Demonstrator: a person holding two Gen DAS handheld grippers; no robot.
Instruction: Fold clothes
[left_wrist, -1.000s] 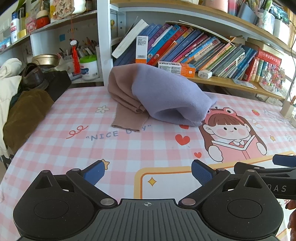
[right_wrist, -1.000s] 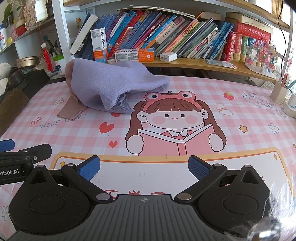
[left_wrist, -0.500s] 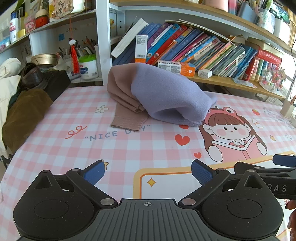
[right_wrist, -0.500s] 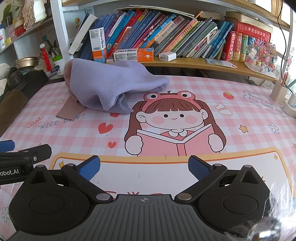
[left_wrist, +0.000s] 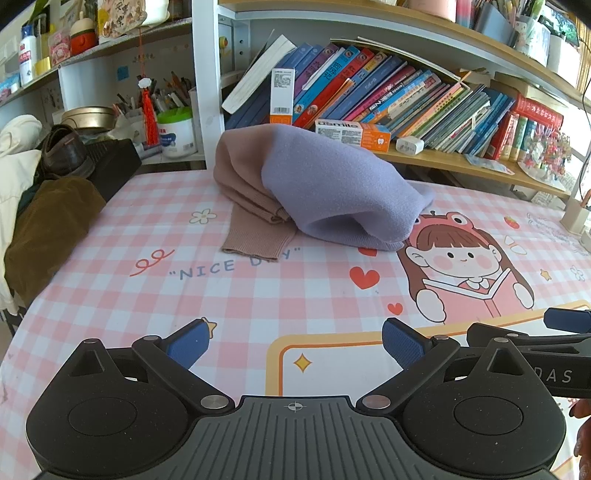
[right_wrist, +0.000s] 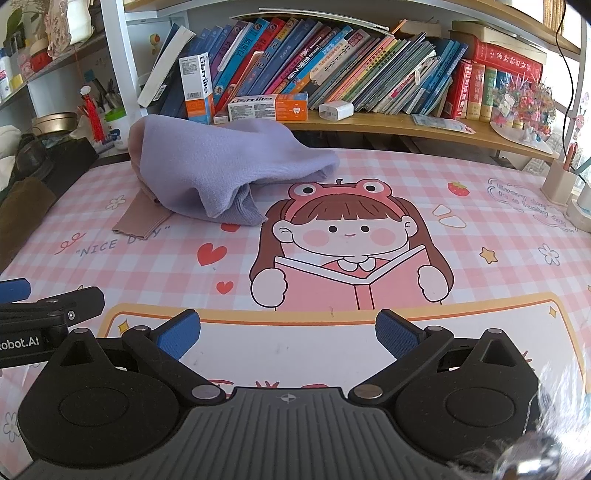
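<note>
Pink-checked tablecloth (right_wrist: 480, 206) w/ cartoon reading girl (right_wrist: 351, 251) and "NICE DAY" print. Behind: wooden shelf (right_wrist: 406, 127) packed w/ leaning books (right_wrist: 332, 66), white upright post (left_wrist: 205, 74), toothpaste boxes (left_wrist: 352, 133). Left: pen pots (left_wrist: 173, 129), brown coat (left_wrist: 48, 229). Bright daylight from right.

left tongs (left_wrist: 295, 345) agape, empty | lilac garment (left_wrist: 343, 195) over tan garment (left_wrist: 251, 206) | tablecloth (left_wrist: 258, 291)

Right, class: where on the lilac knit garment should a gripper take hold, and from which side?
Probably the ribbed hem of the lilac knit garment: it lies low on the tablecloth, nearest the open right gripper. Come in low from the near side; the rest is a rounded heap over the tan garment.
</note>
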